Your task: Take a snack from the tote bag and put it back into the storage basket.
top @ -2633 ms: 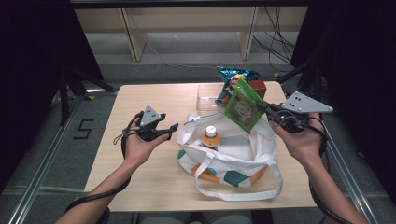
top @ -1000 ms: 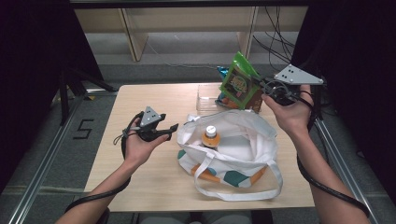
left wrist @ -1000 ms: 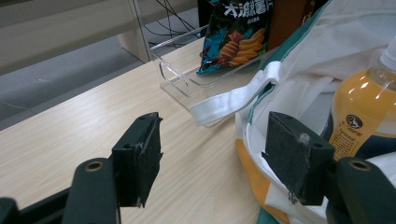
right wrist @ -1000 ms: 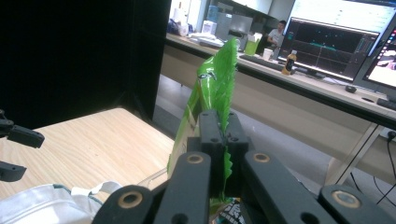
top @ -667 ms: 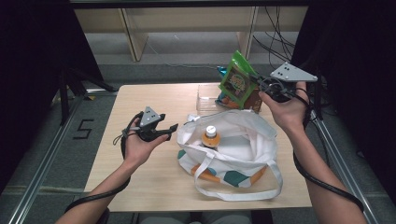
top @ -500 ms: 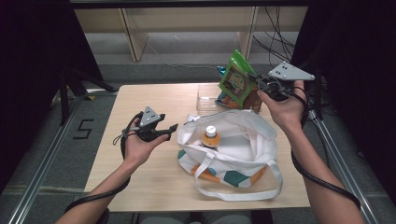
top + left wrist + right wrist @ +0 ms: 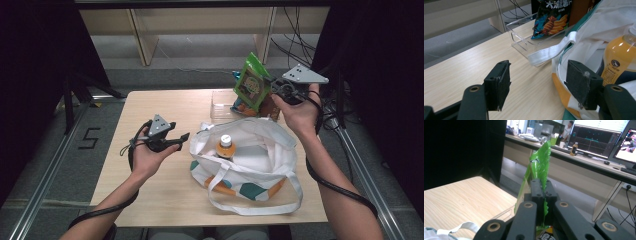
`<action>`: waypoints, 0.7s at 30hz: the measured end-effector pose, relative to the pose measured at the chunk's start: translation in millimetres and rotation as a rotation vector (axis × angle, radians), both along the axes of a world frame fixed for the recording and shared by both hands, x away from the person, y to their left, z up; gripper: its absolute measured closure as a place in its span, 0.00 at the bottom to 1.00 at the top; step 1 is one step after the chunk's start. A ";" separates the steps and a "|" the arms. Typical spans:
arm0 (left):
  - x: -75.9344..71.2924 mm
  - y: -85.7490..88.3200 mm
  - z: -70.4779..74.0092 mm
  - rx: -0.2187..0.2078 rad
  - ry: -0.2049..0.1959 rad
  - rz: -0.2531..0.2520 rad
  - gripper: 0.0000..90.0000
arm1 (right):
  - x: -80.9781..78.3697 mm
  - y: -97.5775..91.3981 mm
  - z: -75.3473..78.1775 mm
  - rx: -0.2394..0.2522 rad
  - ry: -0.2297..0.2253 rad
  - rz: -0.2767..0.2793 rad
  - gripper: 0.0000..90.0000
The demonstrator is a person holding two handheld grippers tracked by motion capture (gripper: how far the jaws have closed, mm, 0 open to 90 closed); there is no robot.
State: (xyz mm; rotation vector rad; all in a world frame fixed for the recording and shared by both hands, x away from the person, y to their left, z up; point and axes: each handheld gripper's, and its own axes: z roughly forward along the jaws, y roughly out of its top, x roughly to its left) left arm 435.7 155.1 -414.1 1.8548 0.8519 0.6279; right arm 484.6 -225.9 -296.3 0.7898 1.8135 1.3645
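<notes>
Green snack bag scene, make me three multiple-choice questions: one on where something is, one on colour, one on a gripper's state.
1. Where is the orange bottle?
A. inside the white tote bag
B. in the clear tray
C. on the floor

2. What colour is the snack bag in the right gripper?
A. red
B. green
C. white

3. How is the left gripper?
A. shut on a strap
B. shut on the bottle
C. open, holding nothing

Answers: 1 A, it stands upright in the bag's mouth; 2 B, green foil shows between the shut jaws; 3 C, its jaws stand apart over the table.

Black "5" on the floor (image 7: 89, 138), Chinese characters on blue snack bag (image 7: 551, 17)
</notes>
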 end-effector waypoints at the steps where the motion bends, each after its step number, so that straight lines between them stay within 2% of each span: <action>1: 0.1 0.6 0.0 0.001 -0.001 0.001 0.39 | 1.3 0.5 -0.9 -0.003 0.000 -0.005 1.00; 14: -0.7 2.6 -0.9 0.003 0.004 0.005 0.39 | 18.0 3.8 -11.5 -0.015 0.011 -0.024 1.00; 15: -0.8 2.8 -1.1 0.003 0.004 0.005 0.39 | 21.6 3.6 -13.2 -0.032 -0.004 -0.026 1.00; 20: -1.0 2.8 -1.2 0.003 0.004 0.005 0.39 | 26.1 6.8 -18.2 -0.035 0.009 -0.038 1.00; 21: -0.9 2.9 -1.2 0.003 0.004 0.005 0.39 | 28.2 6.3 -19.0 -0.049 0.002 -0.033 1.00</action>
